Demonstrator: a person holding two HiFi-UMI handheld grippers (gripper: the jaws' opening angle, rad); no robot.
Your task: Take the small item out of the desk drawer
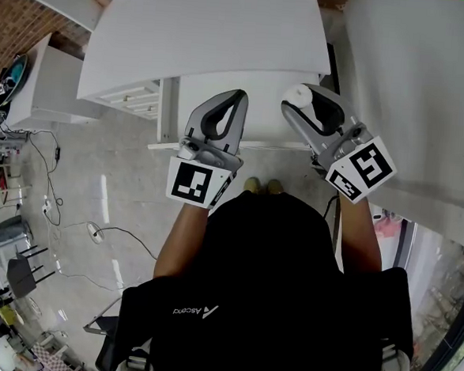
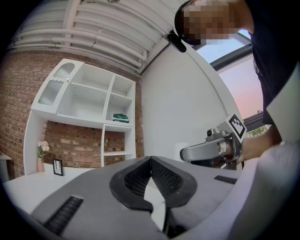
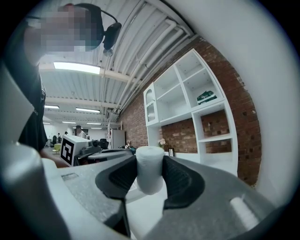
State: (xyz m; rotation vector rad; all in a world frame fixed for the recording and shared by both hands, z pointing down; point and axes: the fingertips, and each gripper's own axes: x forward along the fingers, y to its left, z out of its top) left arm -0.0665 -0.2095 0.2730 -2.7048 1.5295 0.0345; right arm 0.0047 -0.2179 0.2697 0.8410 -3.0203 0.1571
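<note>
Small white item (image 3: 150, 170), just one, gripped by right claw (image 3: 150, 161); left claw (image 2: 151, 160) closed, empty.

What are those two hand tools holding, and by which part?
The right gripper holds a small white cylinder, its jaws pressing on its sides while the top sticks out above them. The left gripper holds nothing; its jaws are together.

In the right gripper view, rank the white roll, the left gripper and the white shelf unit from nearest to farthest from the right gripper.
1. The white roll, clamped between the jaws themselves.
2. The left gripper, alongside at the left.
3. The white shelf unit, far back at the right.
</note>
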